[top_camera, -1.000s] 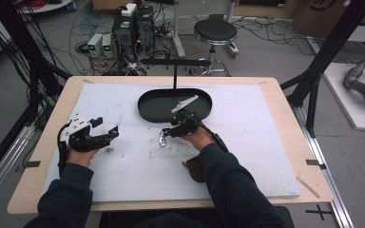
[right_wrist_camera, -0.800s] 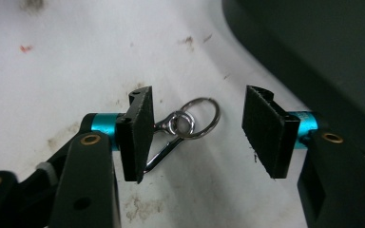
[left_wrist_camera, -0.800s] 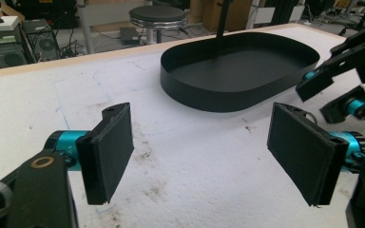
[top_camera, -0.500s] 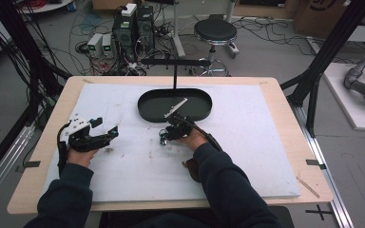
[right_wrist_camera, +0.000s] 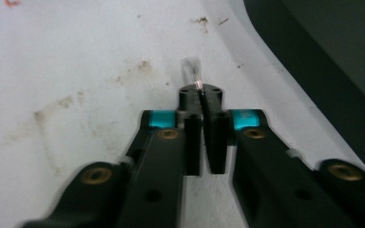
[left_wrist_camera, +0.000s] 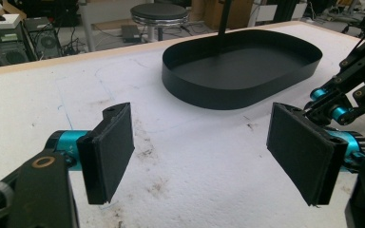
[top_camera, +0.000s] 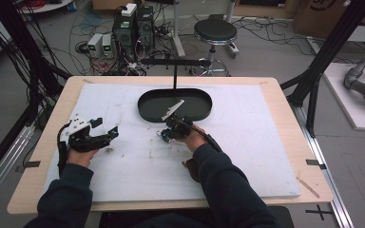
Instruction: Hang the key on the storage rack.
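Fingers of the right gripper pinch a small clear object, black tray close at one o'clock; left gripper idles wide open.

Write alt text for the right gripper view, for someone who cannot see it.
The right gripper is shut on a small clear object that sticks out past its tips, low over a stained white table. The dark wall of a black tray curves across the upper right.
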The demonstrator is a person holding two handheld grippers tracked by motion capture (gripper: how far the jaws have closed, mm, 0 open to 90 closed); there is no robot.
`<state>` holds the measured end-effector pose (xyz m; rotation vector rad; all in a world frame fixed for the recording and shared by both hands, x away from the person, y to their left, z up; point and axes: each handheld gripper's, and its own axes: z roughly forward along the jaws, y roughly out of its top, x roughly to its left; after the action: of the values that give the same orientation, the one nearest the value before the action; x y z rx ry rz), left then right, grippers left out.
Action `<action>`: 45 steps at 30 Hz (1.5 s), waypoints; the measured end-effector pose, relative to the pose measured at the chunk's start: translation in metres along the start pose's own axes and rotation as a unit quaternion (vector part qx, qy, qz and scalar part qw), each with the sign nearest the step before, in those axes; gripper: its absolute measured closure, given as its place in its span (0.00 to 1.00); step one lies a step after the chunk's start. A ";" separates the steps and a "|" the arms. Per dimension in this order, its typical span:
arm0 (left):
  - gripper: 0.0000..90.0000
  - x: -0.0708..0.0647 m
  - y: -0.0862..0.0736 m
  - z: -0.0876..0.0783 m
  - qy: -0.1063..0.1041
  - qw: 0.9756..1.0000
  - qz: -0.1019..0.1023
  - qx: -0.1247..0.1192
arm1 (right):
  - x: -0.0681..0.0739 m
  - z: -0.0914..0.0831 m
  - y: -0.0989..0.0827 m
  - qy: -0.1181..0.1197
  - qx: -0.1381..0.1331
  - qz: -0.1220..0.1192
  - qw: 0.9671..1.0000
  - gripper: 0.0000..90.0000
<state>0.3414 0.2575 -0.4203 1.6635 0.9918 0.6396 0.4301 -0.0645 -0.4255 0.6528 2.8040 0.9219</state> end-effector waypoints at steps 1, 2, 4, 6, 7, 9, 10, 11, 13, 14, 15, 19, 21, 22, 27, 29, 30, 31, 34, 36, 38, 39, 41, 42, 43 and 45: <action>0.27 0.000 0.000 0.000 0.000 1.000 0.000 0.000 | 0.001 -0.001 0.000 -0.011 0.003 -0.004 1.000 0.99; 0.27 0.000 0.000 0.000 0.001 1.000 0.000 0.000 | 0.001 -0.002 0.000 -0.015 0.005 -0.008 1.000 0.99; 0.27 0.000 0.000 0.000 0.001 1.000 -0.001 0.000 | 0.000 -0.003 -0.001 -0.013 0.008 -0.010 1.000 1.00; 0.27 0.000 0.000 0.000 0.000 1.000 0.000 0.000 | 0.000 -0.006 -0.001 -0.019 0.004 -0.015 1.000 1.00; 0.27 0.000 0.000 0.000 0.000 1.000 0.000 0.000 | 0.000 -0.008 -0.001 -0.020 -0.001 -0.017 1.000 1.00; 0.27 0.000 0.000 0.000 0.000 1.000 0.000 0.000 | 0.001 -0.014 -0.001 -0.023 -0.011 -0.020 0.999 1.00; 0.27 0.000 0.000 0.000 0.000 1.000 0.000 0.000 | 0.001 -0.017 -0.001 -0.024 -0.016 -0.019 0.999 1.00; 0.27 0.001 0.000 0.000 0.000 1.000 -0.001 0.000 | 0.001 -0.017 -0.001 -0.024 -0.016 -0.019 0.999 1.00; 0.27 0.001 0.000 0.000 0.001 1.000 -0.002 0.002 | 0.001 -0.024 -0.001 -0.029 -0.028 -0.021 0.999 1.00; 0.27 0.001 0.000 0.000 0.001 1.000 -0.002 0.002 | 0.001 -0.028 -0.001 -0.033 -0.032 -0.022 0.999 1.00; 0.27 0.001 0.000 0.000 0.001 1.000 -0.001 0.001 | -0.001 -0.037 -0.002 -0.041 -0.044 -0.018 0.998 1.00; 0.27 0.000 0.000 -0.001 0.002 1.000 -0.001 -0.002 | -0.006 -0.047 -0.004 -0.059 -0.052 -0.009 0.997 1.00; 0.27 0.000 0.000 -0.001 0.002 1.000 -0.001 0.000 | -0.016 -0.061 -0.008 -0.072 -0.067 0.005 0.995 1.00; 0.27 0.001 0.000 0.000 0.001 1.000 -0.001 -0.001 | -0.016 -0.061 -0.008 -0.072 -0.067 0.005 0.995 1.00; 0.27 0.000 -0.001 0.000 0.002 1.000 -0.002 0.000 | -0.035 -0.094 -0.015 -0.103 -0.104 0.021 0.989 1.00; 0.27 0.000 -0.001 0.000 0.002 1.000 -0.002 0.000 | -0.043 -0.104 -0.016 -0.120 -0.112 0.026 0.986 1.00; 0.27 0.000 -0.001 0.000 0.002 1.000 -0.001 0.001 | -0.043 -0.104 -0.016 -0.120 -0.112 0.026 0.986 1.00; 0.27 0.000 -0.001 0.001 0.001 1.000 -0.002 0.000 | -0.047 -0.110 -0.017 -0.125 -0.119 0.032 0.984 1.00; 0.27 0.000 -0.001 0.001 0.001 1.000 -0.001 0.001 | -0.063 -0.129 -0.018 -0.140 -0.139 0.043 0.979 1.00; 0.27 0.000 -0.001 0.001 0.001 1.000 -0.001 0.001 | -0.067 -0.133 -0.018 -0.151 -0.144 0.039 0.977 1.00; 0.28 0.000 -0.001 0.001 0.000 1.000 -0.001 0.001 | -0.075 -0.140 -0.016 -0.160 -0.155 0.044 0.974 1.00; 0.28 0.000 -0.001 0.001 0.001 1.000 -0.001 0.002 | -0.080 -0.143 -0.015 -0.166 -0.158 0.045 0.972 1.00; 0.28 0.000 -0.001 0.001 0.001 1.000 -0.001 0.001 | -0.088 -0.149 -0.013 -0.174 -0.171 0.051 0.969 1.00; 0.28 0.001 -0.001 0.001 0.000 1.000 -0.002 0.002 | -0.093 -0.152 -0.012 -0.176 -0.177 0.054 0.967 1.00; 0.28 0.001 -0.001 0.001 0.000 1.000 -0.002 0.001 | -0.102 -0.156 -0.009 -0.185 -0.189 0.058 0.963 1.00; 0.28 0.000 -0.001 0.001 0.001 1.000 -0.003 0.002 | -0.105 -0.157 -0.007 -0.184 -0.189 0.059 0.963 1.00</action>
<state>0.3420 0.2574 -0.4214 1.6638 0.9992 0.6352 0.4841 -0.1997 -0.3051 0.8356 2.2055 1.1749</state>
